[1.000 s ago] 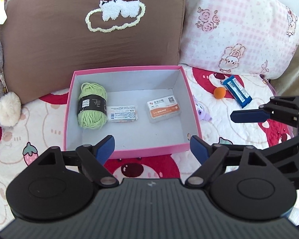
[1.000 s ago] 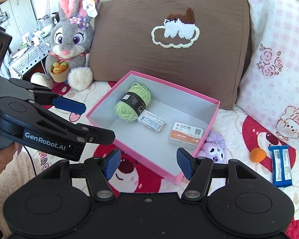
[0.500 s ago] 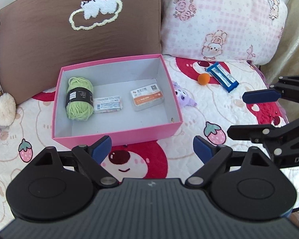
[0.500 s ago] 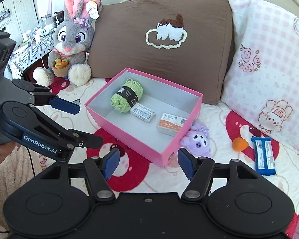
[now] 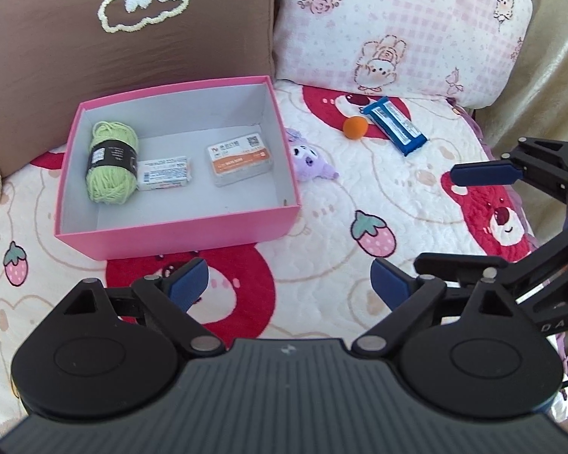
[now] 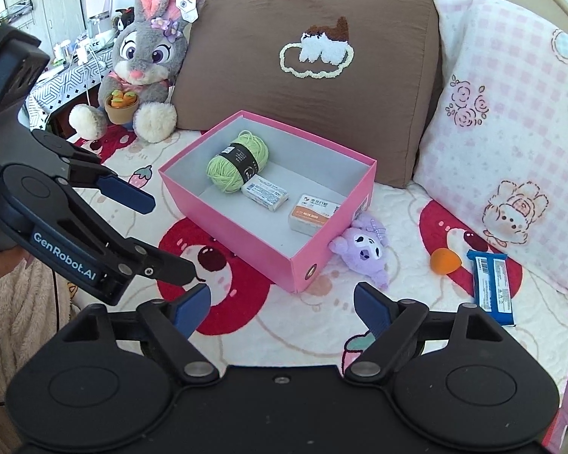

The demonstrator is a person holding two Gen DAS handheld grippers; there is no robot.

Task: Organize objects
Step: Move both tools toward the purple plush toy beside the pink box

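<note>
Pink box [image 5: 178, 227] sits on the bedspread [image 5: 322, 249] against the brown pillow [image 5: 132, 38], purple plush [image 6: 363, 249] touching its side. Left gripper [image 5: 287, 287] and right gripper [image 6: 282, 302] hover before it, fingers spread, empty. Orange ball [image 5: 355, 127] and blue packet [image 5: 394, 125] lie beyond.

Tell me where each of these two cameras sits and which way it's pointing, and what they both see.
Left wrist view: sits on the left gripper, looks forward and down over the bed at the pink box; its own open fingers show, with the right gripper at right.
Right wrist view: sits on the right gripper, faces the box's corner and the bunny plush; its open fingers show, with the left gripper at left.
Shared: box, green yarn, purple plush, orange ball, blue packet, brown pillow.
</note>
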